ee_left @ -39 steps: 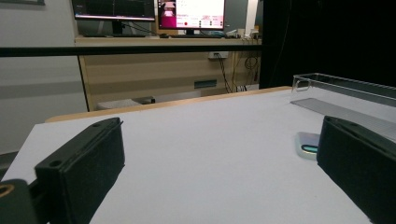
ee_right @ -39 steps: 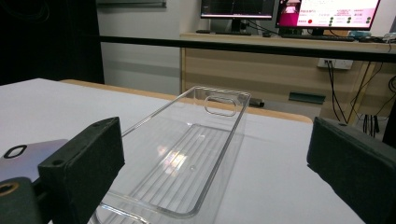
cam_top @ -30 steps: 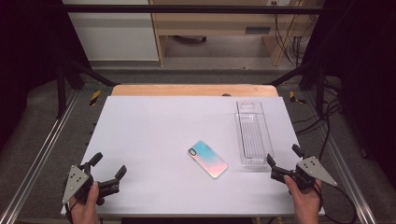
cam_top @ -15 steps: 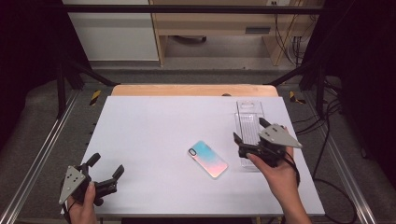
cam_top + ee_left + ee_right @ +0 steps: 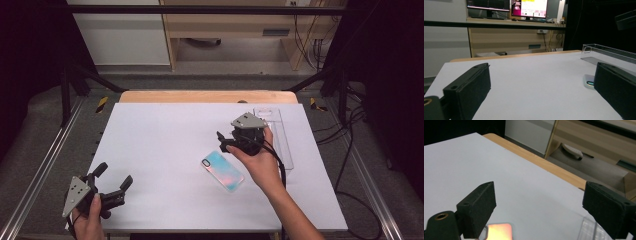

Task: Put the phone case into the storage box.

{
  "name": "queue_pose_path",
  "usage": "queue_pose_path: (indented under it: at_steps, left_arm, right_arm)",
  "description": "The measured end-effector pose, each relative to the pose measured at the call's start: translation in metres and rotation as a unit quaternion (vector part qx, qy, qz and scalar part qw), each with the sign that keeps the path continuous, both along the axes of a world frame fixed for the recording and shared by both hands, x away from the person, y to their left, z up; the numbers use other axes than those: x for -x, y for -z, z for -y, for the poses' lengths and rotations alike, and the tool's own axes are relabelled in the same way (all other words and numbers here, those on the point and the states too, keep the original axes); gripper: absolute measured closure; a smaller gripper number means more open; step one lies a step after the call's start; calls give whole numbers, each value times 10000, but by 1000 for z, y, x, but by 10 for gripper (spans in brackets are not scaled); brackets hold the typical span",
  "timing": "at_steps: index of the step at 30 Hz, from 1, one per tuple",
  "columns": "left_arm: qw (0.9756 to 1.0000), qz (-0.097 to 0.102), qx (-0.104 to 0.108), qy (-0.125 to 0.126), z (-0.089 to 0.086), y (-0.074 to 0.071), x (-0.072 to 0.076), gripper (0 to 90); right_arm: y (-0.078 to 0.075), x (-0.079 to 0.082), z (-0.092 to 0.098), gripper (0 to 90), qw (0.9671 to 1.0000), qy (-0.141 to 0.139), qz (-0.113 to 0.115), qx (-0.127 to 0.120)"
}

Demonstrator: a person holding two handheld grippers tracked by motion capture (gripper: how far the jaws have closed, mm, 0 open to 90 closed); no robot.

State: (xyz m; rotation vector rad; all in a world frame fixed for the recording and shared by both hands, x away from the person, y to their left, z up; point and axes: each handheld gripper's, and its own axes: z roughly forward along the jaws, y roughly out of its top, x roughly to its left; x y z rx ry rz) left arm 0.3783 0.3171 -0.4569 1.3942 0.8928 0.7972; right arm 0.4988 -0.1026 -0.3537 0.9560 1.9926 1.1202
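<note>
Phone: phone (image 5: 223, 171) lies flat on desk (image 5: 160, 145), mid-right, set at a diagonal; iridescent back up, pink/teal sheen; camera end twd upper left in high view; in left gripper view its corner (image 5: 589, 82) peeks out beside the right-hand jaw

Clear case: transparent case (image 5: 280, 135) flat on desk nr right edge, long side running away from person; just right of phone, not touching as far as I can tell; partly behind right hand

R gripper: right gripper (image 5: 223, 141) held above desk over the phone's far end, betw phone & case; jaws spread wide, have just been closing a little, nothing betw them; in right gripper view phone's end (image 5: 499, 232) glows orange-pink low betw the jaws, pads clear of it

L gripper: left gripper (image 5: 114, 176) at near-left corner of desk, well apart from phone; jaws spread, nothing betw them; hand (image 5: 90, 220) wraps its body

Desk: white top, wooden strip at far edge
</note>
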Motion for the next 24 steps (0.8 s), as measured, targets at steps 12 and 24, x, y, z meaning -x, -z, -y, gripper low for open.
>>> queue_pose_path:
  at_steps: [12, 24]
  left_arm:
    - [10000, 37, 24, 17, -1, -1, 0, 6]
    - [10000, 38, 26, 17, -1, -1, 0, 6]
  right_arm:
    - [35, -24, -22, 239, 9959, 324, -818, -232]
    - [53, -29, -26, 325, 9938, 359, -1035, -165]
